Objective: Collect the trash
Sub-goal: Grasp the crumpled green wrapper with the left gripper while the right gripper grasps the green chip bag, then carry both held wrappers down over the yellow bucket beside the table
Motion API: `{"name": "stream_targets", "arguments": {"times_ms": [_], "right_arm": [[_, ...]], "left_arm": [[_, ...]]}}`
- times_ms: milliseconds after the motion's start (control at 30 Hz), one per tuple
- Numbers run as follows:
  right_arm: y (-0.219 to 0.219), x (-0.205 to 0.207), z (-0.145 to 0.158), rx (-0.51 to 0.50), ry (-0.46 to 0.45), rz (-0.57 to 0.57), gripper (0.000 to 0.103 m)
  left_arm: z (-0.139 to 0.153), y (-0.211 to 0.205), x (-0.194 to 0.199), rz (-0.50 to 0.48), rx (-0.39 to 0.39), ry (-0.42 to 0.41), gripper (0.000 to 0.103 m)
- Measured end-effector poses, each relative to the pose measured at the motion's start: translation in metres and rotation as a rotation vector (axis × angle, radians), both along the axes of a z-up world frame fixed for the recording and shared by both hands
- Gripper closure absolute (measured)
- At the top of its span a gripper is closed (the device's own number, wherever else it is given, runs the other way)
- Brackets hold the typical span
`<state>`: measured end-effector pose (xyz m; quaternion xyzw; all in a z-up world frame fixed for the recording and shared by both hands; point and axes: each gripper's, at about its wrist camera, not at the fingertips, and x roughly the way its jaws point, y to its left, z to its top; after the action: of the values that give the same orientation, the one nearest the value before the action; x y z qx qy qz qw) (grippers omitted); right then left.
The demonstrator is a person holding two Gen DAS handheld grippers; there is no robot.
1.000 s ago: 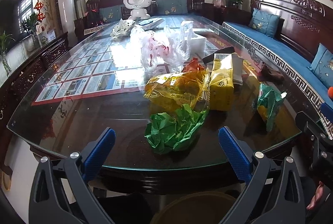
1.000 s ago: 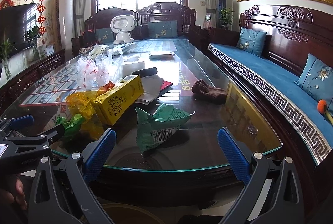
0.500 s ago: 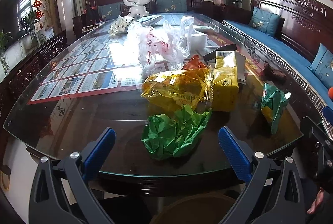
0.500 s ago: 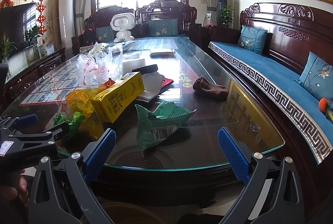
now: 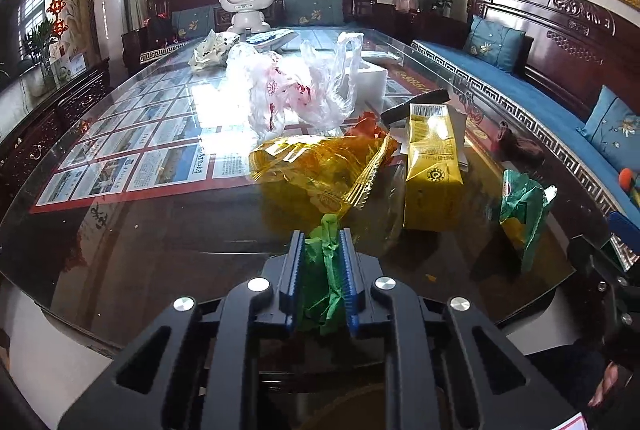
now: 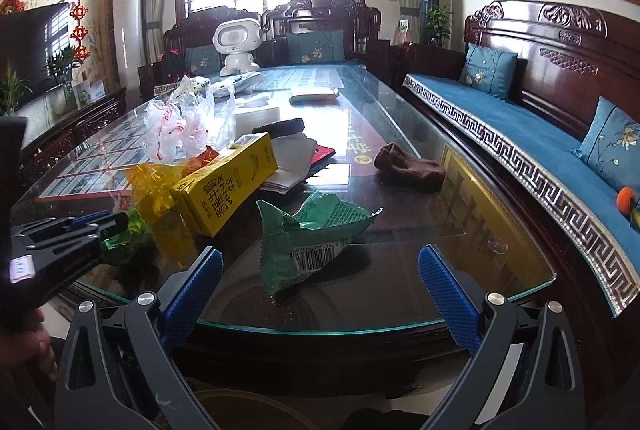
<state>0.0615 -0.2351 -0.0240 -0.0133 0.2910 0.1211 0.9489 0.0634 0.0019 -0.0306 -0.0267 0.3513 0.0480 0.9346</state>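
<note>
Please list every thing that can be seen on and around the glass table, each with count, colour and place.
crumpled paper: 1, green, near table edge, clamped in the left gripper
snack wrapper: 1, green with barcode, in front of the right gripper
carton: 1, yellow, lying beyond the snack wrapper
cellophane bag: 1, yellow, left of the carton
plastic bag: 1, clear with red print, behind the cellophane bag
cloth: 1, brown, right side of the table
toy robot: 1, white, far end
glass table: 1, dark wood beneath
bench: 1, blue cushion, along the right
left gripper: fingers shut on the paper
right gripper: fingers open, at the table edge
</note>
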Motion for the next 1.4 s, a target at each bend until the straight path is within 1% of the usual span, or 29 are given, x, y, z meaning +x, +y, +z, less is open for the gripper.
{"name": "stream_targets", "arguments": {"times_ms": [200,300,367,400,433,467,500,533,567,633,800,933,1100,1167,1267,1333,1400], "right_arm": [[0.011,0.032,-0.015,0.017,0.086,0.014,0.008],[0.017,0.046,-0.021,-0.005,0.111,-0.002,0.009],[0.020,0.052,-0.024,-0.012,0.138,0.005,0.025],[0.021,0.055,-0.027,-0.006,0.154,0.017,0.041],[0.020,0.056,-0.028,0.010,0.164,0.026,0.045],[0.017,0.054,-0.027,0.031,0.154,0.025,0.048],[0.016,0.053,-0.027,0.039,0.148,0.028,0.052],[0.015,0.051,-0.027,0.050,0.147,0.045,0.078],[0.015,0.050,-0.027,0.070,0.149,0.071,0.088],[0.011,0.047,-0.026,0.102,0.147,0.089,0.088],[0.005,0.027,-0.019,0.132,0.109,0.110,0.089],[0.001,-0.005,-0.006,0.141,0.064,0.149,0.089],[-0.003,-0.044,0.005,0.125,0.038,0.207,0.089],[-0.005,-0.059,0.004,0.113,0.038,0.223,0.089],[-0.011,-0.079,0.001,0.128,0.054,0.233,0.089],[-0.013,-0.088,0.000,0.131,0.056,0.237,0.089],[-0.014,-0.094,0.002,0.138,0.052,0.239,0.089]], "left_arm": [[-0.001,0.005,-0.009,-0.017,-0.032,-0.010,0.086],[-0.001,0.009,-0.013,-0.032,-0.065,-0.012,0.086],[-0.001,0.012,-0.015,-0.038,-0.080,-0.013,0.086],[-0.001,0.014,-0.016,-0.040,-0.087,-0.012,0.086],[0.000,0.015,-0.017,-0.042,-0.093,-0.013,0.086],[0.000,0.016,-0.018,-0.044,-0.094,-0.015,0.086],[0.000,0.017,-0.019,-0.046,-0.097,-0.017,0.087],[0.000,0.017,-0.020,-0.049,-0.101,-0.019,0.090],[0.001,0.018,-0.021,-0.054,-0.107,-0.019,0.095],[0.002,0.018,-0.024,-0.068,-0.119,-0.024,0.095],[0.004,0.015,-0.033,-0.094,-0.131,-0.040,0.095],[0.007,0.016,-0.043,-0.115,-0.155,-0.050,0.095],[0.014,0.011,-0.069,-0.149,-0.163,-0.065,0.095],[0.016,0.006,-0.083,-0.173,-0.161,-0.073,0.095],[0.017,0.001,-0.103,-0.185,-0.138,-0.082,0.095],[0.016,0.002,-0.112,-0.180,-0.140,-0.087,0.095],[0.016,0.005,-0.113,-0.147,-0.115,-0.097,0.095]]}}
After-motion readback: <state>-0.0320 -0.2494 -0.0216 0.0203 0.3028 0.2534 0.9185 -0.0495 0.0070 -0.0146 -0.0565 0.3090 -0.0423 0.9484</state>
